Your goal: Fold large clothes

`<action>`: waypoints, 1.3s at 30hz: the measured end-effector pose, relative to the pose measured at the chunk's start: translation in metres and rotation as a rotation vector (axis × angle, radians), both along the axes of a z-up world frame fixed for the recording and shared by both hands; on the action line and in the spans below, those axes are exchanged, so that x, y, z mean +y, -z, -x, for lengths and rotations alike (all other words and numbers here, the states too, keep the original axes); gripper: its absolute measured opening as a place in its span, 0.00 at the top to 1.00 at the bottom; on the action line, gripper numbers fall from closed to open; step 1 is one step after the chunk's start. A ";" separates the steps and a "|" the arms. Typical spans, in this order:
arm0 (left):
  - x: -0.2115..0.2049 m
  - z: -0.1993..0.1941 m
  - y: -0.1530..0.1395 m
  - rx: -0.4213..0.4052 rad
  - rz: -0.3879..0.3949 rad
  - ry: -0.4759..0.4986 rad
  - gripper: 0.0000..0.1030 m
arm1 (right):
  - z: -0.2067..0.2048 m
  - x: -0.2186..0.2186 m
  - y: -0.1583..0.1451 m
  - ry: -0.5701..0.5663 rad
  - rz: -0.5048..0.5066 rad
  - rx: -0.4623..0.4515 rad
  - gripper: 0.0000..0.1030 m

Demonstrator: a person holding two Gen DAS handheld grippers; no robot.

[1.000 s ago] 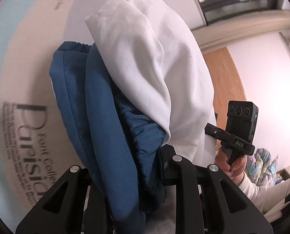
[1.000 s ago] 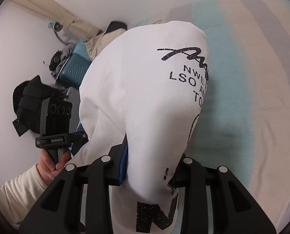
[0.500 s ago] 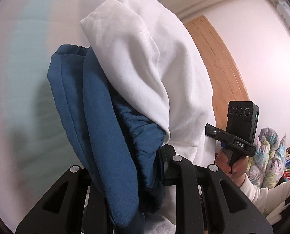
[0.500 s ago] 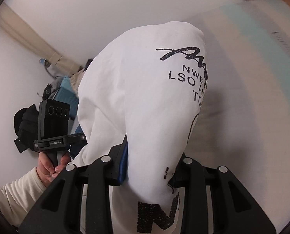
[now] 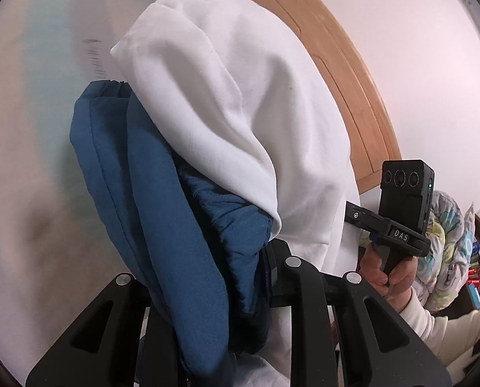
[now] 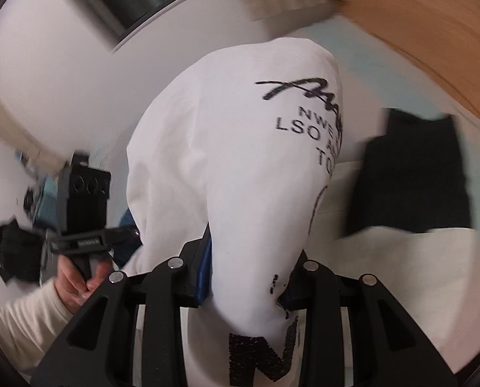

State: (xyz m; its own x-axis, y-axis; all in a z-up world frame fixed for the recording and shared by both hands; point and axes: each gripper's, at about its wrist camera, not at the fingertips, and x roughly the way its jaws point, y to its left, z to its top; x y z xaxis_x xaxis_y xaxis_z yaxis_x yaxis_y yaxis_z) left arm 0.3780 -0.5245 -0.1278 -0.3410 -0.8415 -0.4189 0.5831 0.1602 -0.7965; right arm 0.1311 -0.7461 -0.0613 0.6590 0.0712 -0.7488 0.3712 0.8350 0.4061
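Clamped on a thick fold of cloth, the left claw [image 5: 240, 277] grips the white-and-blue garment [image 5: 227, 103] near the bottom of the left wrist view; the fabric rises from between its black fingers [image 5: 307, 316] and fills the middle of the frame. Nearest the claw the cloth is deep blue, stitched along a seam and gathered at an elastic edge, and over it drapes a soft white layer that bulges upward like a hood. The right claw [image 6: 246, 277] is likewise clenched on the same garment, whose white side here carries black printing: a brush-script word, block letters below it, and heavy black lettering low by the fingers, with a strip of blue showing at the left pad. The garment hangs lifted between both claws, clear of the bed [image 5: 30, 129] behind it. Beside it, each view shows the other claw's handle in a hand [image 5: 388, 277] with a cream sleeve [image 6: 17, 319]. Farther off lie a black garment [image 6: 411, 174] on the bed and a wooden headboard [image 5: 346, 74].
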 end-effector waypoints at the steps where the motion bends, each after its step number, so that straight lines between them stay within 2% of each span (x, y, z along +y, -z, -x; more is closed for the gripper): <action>1: -0.030 0.011 0.001 -0.001 -0.002 0.024 0.81 | 0.010 -0.020 0.003 0.020 -0.002 0.009 0.69; 3: -0.076 0.023 0.005 -0.007 -0.015 0.053 0.81 | 0.027 -0.058 0.010 0.053 -0.010 0.024 0.69; 7: -0.136 0.049 0.024 -0.009 -0.056 0.095 0.81 | 0.051 -0.119 0.041 0.106 -0.070 0.058 0.69; 11: -0.172 0.069 0.053 0.031 -0.106 0.108 0.81 | 0.064 -0.151 0.072 0.138 -0.080 0.107 0.69; 15: -0.188 0.083 0.075 0.073 -0.133 0.110 0.81 | 0.071 -0.174 0.100 0.162 -0.096 0.137 0.69; 21: -0.185 0.090 0.096 0.080 -0.168 0.121 0.81 | 0.070 -0.180 0.125 0.201 -0.113 0.140 0.69; 23: -0.201 0.099 0.100 0.082 -0.178 0.120 0.81 | 0.070 -0.181 0.132 0.213 -0.121 0.138 0.69; 28: -0.218 0.100 0.106 0.053 -0.210 0.122 0.81 | 0.070 -0.178 0.148 0.242 -0.076 0.137 0.68; 31: -0.221 0.105 0.101 0.036 -0.222 0.120 0.80 | 0.076 -0.170 0.148 0.268 -0.046 0.135 0.65; 32: -0.229 0.105 0.096 0.030 -0.227 0.118 0.76 | 0.076 -0.166 0.145 0.287 -0.031 0.126 0.59; 34: -0.228 0.107 0.080 -0.007 -0.239 0.102 0.65 | 0.081 -0.159 0.140 0.332 0.001 0.123 0.40; 35: -0.227 0.104 0.069 -0.052 -0.253 0.084 0.42 | 0.084 -0.153 0.135 0.364 0.030 0.128 0.30; 36: -0.223 0.106 0.060 -0.105 -0.275 0.053 0.27 | 0.087 -0.147 0.130 0.376 0.058 0.125 0.28; 37: -0.214 0.110 0.047 -0.169 -0.283 -0.001 0.08 | 0.087 -0.141 0.124 0.384 0.095 0.132 0.26; 39: -0.200 0.123 0.023 -0.275 -0.271 -0.033 0.07 | 0.087 -0.122 0.108 0.406 0.222 0.161 0.25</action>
State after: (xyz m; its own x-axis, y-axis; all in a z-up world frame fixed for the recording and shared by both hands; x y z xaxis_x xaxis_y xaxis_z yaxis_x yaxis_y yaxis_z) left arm 0.2553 -0.7243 -0.1510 -0.1599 -0.6962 -0.6998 0.7602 0.3654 -0.5372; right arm 0.0441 -0.8679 -0.1691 0.4748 -0.3405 -0.8116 0.7283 0.6698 0.1450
